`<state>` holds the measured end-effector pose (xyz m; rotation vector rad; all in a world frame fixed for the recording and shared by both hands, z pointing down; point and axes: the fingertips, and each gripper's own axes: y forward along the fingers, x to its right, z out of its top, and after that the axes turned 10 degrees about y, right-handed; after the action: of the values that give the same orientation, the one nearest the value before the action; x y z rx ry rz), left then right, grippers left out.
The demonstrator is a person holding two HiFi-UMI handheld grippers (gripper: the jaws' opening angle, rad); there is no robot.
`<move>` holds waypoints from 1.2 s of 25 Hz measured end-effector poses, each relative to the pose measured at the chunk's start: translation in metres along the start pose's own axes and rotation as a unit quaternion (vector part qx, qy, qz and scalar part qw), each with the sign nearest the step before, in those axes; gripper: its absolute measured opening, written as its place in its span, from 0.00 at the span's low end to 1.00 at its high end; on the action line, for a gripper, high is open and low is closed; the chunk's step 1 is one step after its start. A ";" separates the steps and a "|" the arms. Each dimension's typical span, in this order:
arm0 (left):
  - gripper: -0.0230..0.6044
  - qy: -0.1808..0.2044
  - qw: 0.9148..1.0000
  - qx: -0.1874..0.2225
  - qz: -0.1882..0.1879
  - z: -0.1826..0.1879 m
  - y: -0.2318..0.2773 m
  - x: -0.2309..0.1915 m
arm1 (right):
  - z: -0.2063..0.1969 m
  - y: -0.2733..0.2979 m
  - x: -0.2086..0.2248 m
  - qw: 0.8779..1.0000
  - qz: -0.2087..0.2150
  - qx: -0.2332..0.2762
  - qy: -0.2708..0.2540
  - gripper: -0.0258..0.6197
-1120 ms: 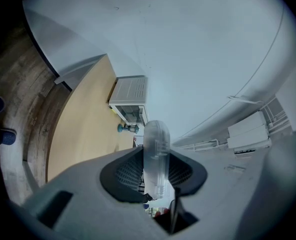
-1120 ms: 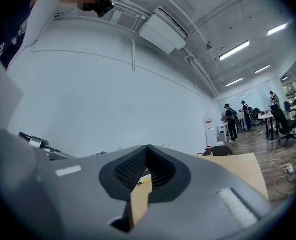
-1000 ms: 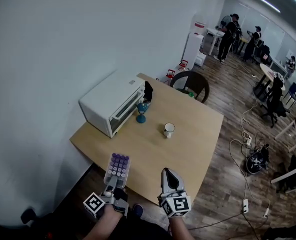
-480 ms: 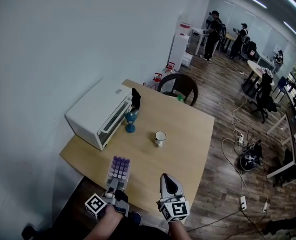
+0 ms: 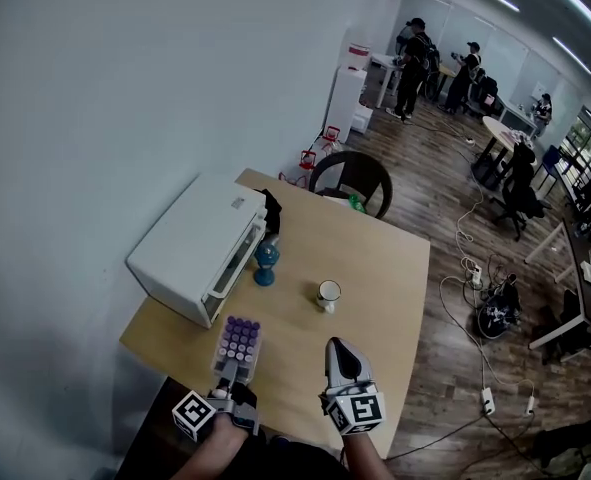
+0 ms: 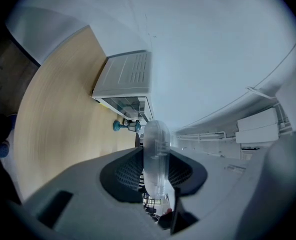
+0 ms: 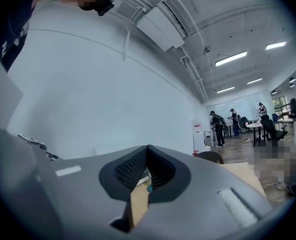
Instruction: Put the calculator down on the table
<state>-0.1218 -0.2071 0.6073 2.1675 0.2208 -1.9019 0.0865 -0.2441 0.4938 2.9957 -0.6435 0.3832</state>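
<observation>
The left gripper [image 5: 233, 371] holds the calculator [image 5: 239, 338] by its near end. In the left gripper view the case stands edge-on between the fingers [image 6: 123, 172], which press on both of its faces. In the head view the calculator, purple keys up, lies over the near left part of the worktop [image 5: 375, 268], just past the near edge. Whether it touches the wood cannot be told.

The right gripper [image 5: 338, 348] is empty, its fingertips together, and it sits over the near edge beside the calculator but apart from it.

A white oven [image 5: 190, 243] fills the left edge, with a blue goblet [image 5: 265, 263] just beside its front. A cup [image 5: 328, 293] stands near the middle, well apart from the calculator. Bare wood lies between the calculator and the cup, and the whole right half up to the right edge is open. A chair [image 5: 355, 173] stands at the far edge, and cables [image 5: 465, 268] trail on the floor to the right.
</observation>
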 end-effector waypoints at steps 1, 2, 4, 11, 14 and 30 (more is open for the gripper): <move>0.20 -0.002 1.000 -0.001 -0.001 0.006 0.005 -0.002 | 0.001 0.006 -0.001 1.000 -0.002 0.001 -0.003 0.05; 0.20 -0.002 1.000 -0.004 0.000 0.011 0.010 -0.006 | 0.001 0.011 -0.002 1.000 -0.003 0.002 -0.005 0.05; 0.20 0.004 1.000 -0.010 0.004 0.019 0.020 -0.011 | 0.001 0.021 -0.003 1.000 -0.003 0.004 -0.006 0.05; 0.20 0.006 0.999 -0.009 0.044 0.018 0.048 -0.042 | 0.002 0.037 0.005 1.000 0.006 -0.006 0.000 0.05; 0.20 0.015 0.998 -0.030 0.049 0.012 0.072 -0.069 | -0.003 0.043 0.017 1.000 0.006 -0.013 0.006 0.05; 0.20 0.024 0.990 -0.072 0.120 0.020 0.142 -0.212 | -0.006 0.056 0.040 1.000 0.005 -0.020 0.010 0.05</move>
<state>-0.1309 -0.3384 0.8271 2.0449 0.0969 -1.6516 0.0978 -0.3105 0.5095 2.9480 -0.6578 0.3971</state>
